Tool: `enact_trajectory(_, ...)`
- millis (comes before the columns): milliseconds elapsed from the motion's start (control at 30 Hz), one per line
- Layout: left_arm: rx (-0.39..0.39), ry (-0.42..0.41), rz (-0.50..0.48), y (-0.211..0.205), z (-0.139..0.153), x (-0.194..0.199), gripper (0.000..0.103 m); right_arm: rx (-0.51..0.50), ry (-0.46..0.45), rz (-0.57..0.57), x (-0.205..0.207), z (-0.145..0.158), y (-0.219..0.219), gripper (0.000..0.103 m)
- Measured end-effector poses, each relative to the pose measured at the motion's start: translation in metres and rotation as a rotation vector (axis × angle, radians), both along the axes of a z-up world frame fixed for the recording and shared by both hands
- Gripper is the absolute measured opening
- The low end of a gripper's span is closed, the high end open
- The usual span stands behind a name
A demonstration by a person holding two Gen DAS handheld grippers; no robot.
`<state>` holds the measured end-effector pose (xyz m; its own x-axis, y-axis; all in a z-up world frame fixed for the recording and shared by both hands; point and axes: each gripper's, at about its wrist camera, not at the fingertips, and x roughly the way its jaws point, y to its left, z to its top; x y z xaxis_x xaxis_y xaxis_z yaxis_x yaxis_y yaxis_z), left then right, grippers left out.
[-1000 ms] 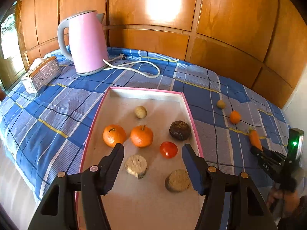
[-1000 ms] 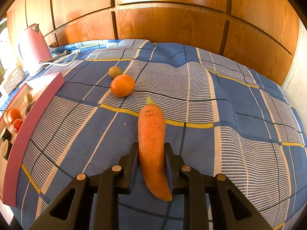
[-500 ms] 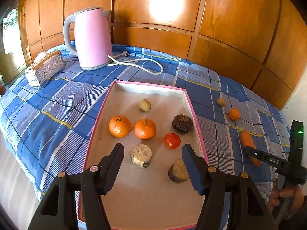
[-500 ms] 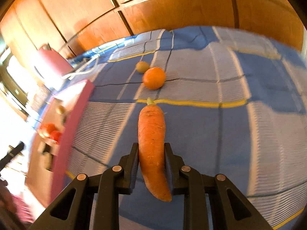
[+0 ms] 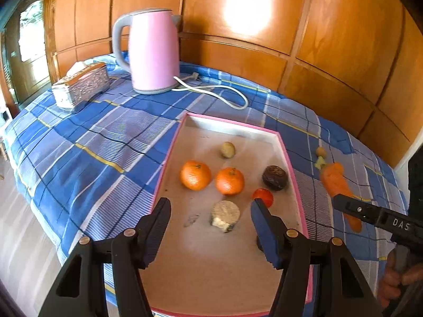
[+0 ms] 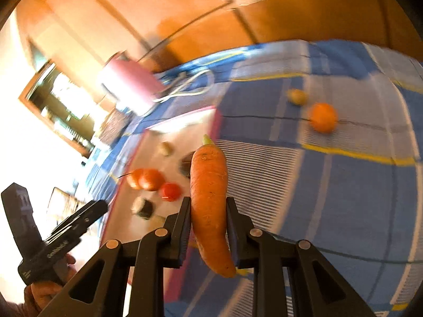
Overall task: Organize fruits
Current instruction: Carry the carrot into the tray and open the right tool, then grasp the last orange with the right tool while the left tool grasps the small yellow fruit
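My right gripper point(image 6: 207, 206) is shut on an orange carrot point(image 6: 208, 192) and holds it in the air beside the right rim of the pink tray point(image 5: 296, 182); the carrot point(image 5: 335, 182) also shows in the left wrist view. The tray holds two oranges point(image 5: 195, 175), a tomato point(image 5: 263, 196), a dark round fruit point(image 5: 275, 177), a small pale fruit point(image 5: 228, 149) and a pale chunk point(image 5: 225, 215). My left gripper point(image 5: 210, 219) is open and empty above the tray's near half. An orange point(image 6: 323, 117) and a small yellowish fruit point(image 6: 297, 96) lie on the blue checked cloth.
A pink kettle point(image 5: 152, 50) with a white cord point(image 5: 219, 89) stands behind the tray. A silver tissue box point(image 5: 82, 85) sits at the far left. Wood panels point(image 5: 317, 39) close off the back. The cloth's edge drops off at the left.
My right gripper has lifted the carrot off the cloth and swung it left toward the tray. My left gripper has shifted slightly over the tray and stayed open.
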<state>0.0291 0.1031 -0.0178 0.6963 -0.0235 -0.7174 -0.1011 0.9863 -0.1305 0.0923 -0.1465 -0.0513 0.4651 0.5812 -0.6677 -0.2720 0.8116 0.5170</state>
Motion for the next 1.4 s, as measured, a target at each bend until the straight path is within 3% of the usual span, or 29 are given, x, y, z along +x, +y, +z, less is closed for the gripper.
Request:
enact_trajectory(233, -0.004, -0.014, 0.033, 0.014, 0.002, -0.005, 0.064, -0.03, 0.002, 0.1, 0.008, 0.007, 0.053, 0.024)
enact_trajectory(600, -0.021, -0.003, 0.062, 0.027, -0.002, -0.006, 0.064, -0.004, 0.106, 0.175, 0.005, -0.012, 0.102, 0.029)
enact_trajectory(867, -0.016, -0.005, 0.051, 0.023, -0.001, -0.006, 0.063, 0.006, 0.074, 0.162, -0.003, -0.008, 0.093, 0.03)
enact_trajectory(1067, -0.006, -0.01, 0.026, 0.014, 0.001, -0.006, 0.063, -0.067, -0.009, 0.113, -0.01, 0.002, 0.078, 0.03)
enact_trajectory(1400, 0.024, -0.011, -0.07, -0.017, 0.004, 0.0, 0.064, -0.158, -0.067, -0.085, -0.008, 0.002, 0.018, 0.03)
